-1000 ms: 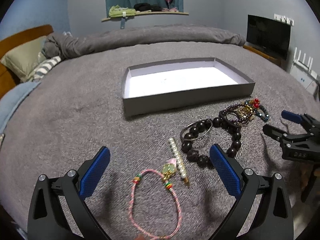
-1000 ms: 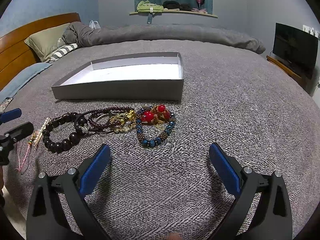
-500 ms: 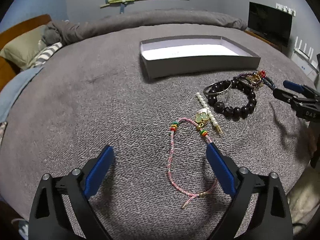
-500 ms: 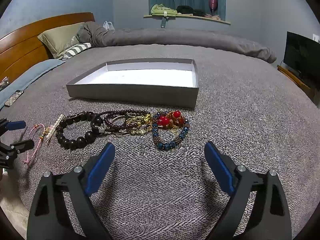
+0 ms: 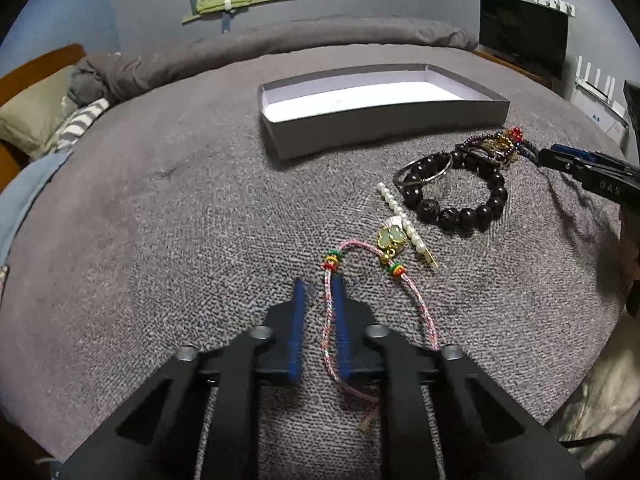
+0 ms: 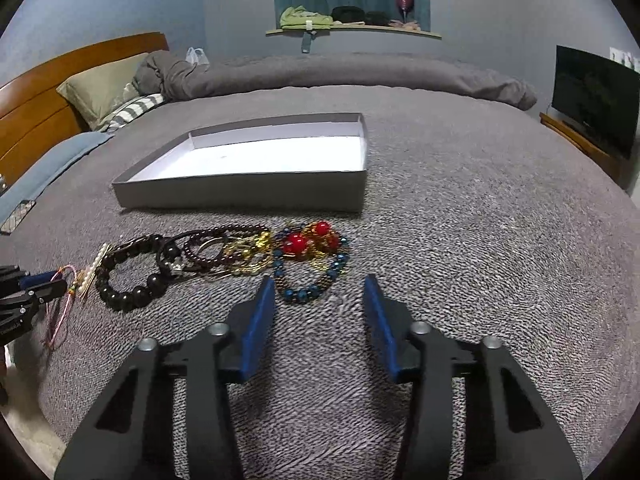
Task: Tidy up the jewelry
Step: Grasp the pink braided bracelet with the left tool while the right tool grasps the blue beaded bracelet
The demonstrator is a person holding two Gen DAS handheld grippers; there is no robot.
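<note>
Down on the grey bedspread (image 5: 168, 240), the pink cord bracelet (image 5: 424, 312) is the piece in play: one side of its loop runs between the blue pads of the left gripper (image 5: 319, 320), whose jaws are drawn narrow around it with a sliver of gap left, so it is closing on the cord but I would not call it gripped. The cord's green charm (image 5: 390, 236) lies against the pearl strand (image 5: 400, 216), at about one o'clock from the tips. Further out along that line sits the big black bead bracelet (image 5: 456, 196), then the tangled pile of smaller pieces. The grey box (image 5: 380, 128), with nothing in it, waits at twelve o'clock.

The right gripper (image 6: 320, 308) hangs half-open, holding nothing, with the blue bead bracelet (image 6: 316, 280) just ahead of its tips at twelve.

The risks I see: the thin cord could slip out if the pads do not fully meet, and the charm might snag the pearls and drag them along on the lift. On the right, the blue beads lie tangled with the red beads (image 6: 298, 244), so one may pull the other.
</note>
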